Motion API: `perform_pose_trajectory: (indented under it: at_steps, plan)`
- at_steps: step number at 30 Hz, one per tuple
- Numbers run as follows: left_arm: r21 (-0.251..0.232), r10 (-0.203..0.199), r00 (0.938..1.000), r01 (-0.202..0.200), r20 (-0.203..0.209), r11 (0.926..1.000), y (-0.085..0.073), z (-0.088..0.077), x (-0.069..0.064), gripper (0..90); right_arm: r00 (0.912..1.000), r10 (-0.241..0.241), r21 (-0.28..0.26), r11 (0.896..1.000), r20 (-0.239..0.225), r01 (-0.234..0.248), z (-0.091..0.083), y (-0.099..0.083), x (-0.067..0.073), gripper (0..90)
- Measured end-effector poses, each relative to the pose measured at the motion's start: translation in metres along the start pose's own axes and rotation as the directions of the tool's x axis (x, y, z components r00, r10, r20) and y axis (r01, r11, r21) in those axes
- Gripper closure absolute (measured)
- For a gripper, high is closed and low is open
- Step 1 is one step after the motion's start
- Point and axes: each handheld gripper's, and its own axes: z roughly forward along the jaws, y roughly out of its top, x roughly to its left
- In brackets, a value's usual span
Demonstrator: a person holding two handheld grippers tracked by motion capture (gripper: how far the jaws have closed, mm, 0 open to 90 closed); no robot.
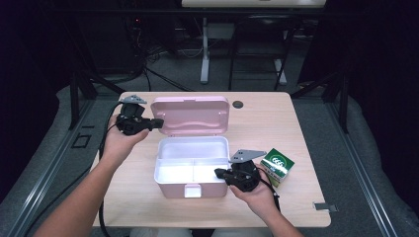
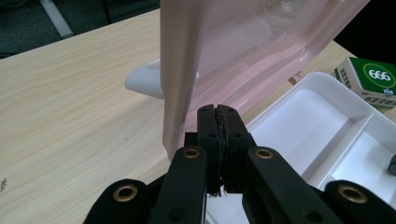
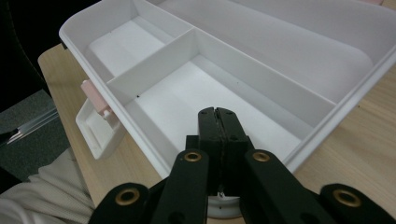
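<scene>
Pink storage box [image 1: 191, 185], white tray inside, stood open mid-table [image 1: 276, 118]; lid [image 1: 190, 114] raised, its far face hidden. Left tongs [image 1: 159, 122], clenched and empty, sat at the lid's left edge. Right tongs [image 1: 219, 173], clenched and empty, sat at the box's right rim. Green carton [image 1: 276, 166] just beside them, marked "666"; smaller print illegible.

We see a light wooden table [image 1: 123, 197] with rounded corners. A pink box [image 1: 191, 168] sits near its centre, lid [image 1: 190, 114] raised toward twelve o'clock, white tray [image 1: 197, 153] showing inside. At the box's three o'clock lies a green carton [image 1: 277, 166], with a dark round grommet [image 1: 238, 104] at one o'clock.
</scene>
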Motion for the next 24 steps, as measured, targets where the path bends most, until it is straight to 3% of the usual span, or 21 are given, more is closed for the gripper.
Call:
perform_pose_trajectory:
  at_steps: [9,24]
  plan:
    - [0.011,-0.007,0.9999,0.007,-0.009,0.9999,0.001,0.006,0.004,88.3,0.9998,0.015,0.004,1.000,-0.012,-0.015,0.000,0.000,-0.001,90.0]
    - [0.028,-0.021,0.9990,0.022,-0.040,0.9994,-0.006,0.011,0.014,83.8,1.0000,-0.001,0.002,1.000,-0.009,0.001,0.000,0.000,-0.001,90.0]
